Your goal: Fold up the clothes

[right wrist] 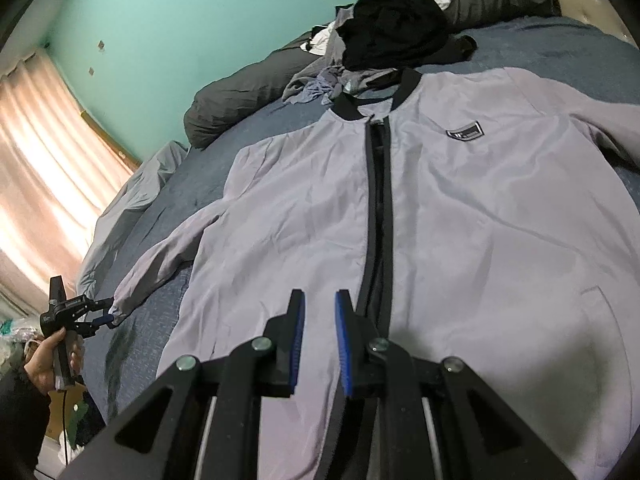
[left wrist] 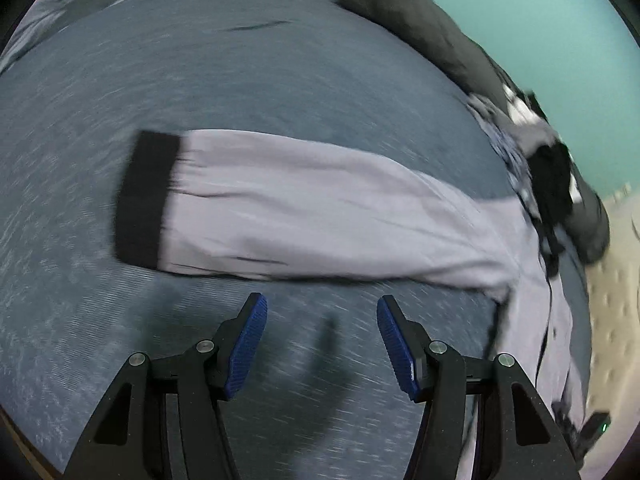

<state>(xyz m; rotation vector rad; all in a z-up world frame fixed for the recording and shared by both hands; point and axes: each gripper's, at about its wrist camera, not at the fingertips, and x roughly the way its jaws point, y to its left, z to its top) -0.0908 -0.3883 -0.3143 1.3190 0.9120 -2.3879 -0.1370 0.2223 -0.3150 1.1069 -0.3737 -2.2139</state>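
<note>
Curtain (right wrist: 44, 152) far left of right claw (right wrist: 320, 320). Left claw (right wrist: 105, 315) just beside cuff (right wrist: 116, 312), jaws apart, empty in its own view; touching cuff or not, cannot tell. Jacket (right wrist: 460, 220) flat on bed (right wrist: 560, 48), zipper (right wrist: 378, 208) ahead of right claw, whose jaws stand nearly together, nothing between. Advice: pinch cuff only, carry sleeve (left wrist: 320, 208) across chest without dragging. No containers seen; loose clothes pile (right wrist: 392, 28) beyond collar.

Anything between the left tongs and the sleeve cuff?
No. In the left wrist view only bare blue bedspread lies between the open left tongs and the sleeve cuff.
</note>
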